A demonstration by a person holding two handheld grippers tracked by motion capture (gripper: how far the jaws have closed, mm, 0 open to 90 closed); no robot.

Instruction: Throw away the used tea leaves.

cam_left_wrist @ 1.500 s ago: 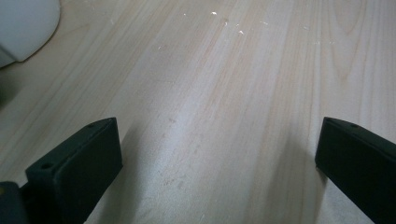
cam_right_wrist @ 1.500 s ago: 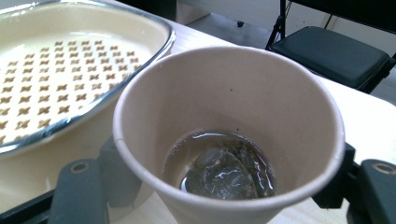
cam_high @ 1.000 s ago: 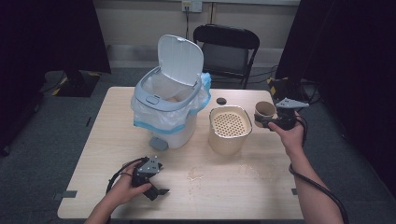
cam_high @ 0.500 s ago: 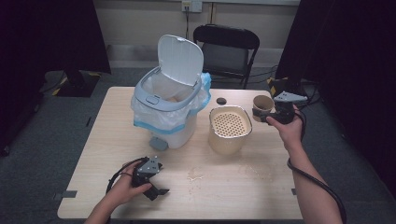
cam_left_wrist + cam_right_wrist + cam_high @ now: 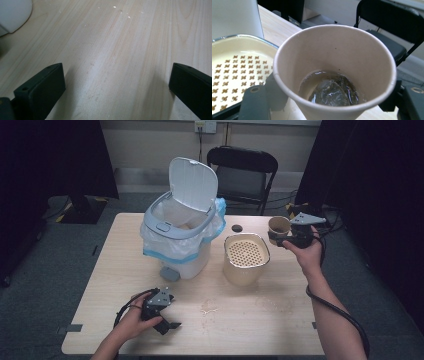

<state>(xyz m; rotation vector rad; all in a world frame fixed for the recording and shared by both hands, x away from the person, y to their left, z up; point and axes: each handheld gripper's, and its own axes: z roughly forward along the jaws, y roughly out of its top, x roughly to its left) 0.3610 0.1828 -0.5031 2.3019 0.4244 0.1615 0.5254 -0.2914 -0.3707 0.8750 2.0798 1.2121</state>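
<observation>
- Pale wooden table point(image 5: 240, 330) on a grey floor, dark curtains at both sides; we list from the near edge outward.
- Left gripper point(image 5: 169, 323): we rest it low over the near left of the table, jaws spread wide, bare wood between them; crumbs point(image 5: 209, 308) lie just to its right.
- Near right quarter of the table: open room up to the edge.
- Pedal bin point(image 5: 180, 237): mid-table, lid up, blue-trimmed liner folded over its rim; it stands between the two grippers. Its contents we cannot make out.
- Cream strainer pot point(image 5: 246, 257): just right of the bin, perforated insert on top; its inside is hidden.
- Paper cup point(image 5: 332, 75): clamped in our right gripper point(image 5: 278, 239), raised beside the strainer pot near the far right edge; a soaked tea bag point(image 5: 332, 93) sits in brownish liquid. The cup's base is cut off.
- Small black disc point(image 5: 236, 228): far side, behind the pot; too small to identify.
- Black folding chair point(image 5: 242, 175): beyond the table, against the wall.
</observation>
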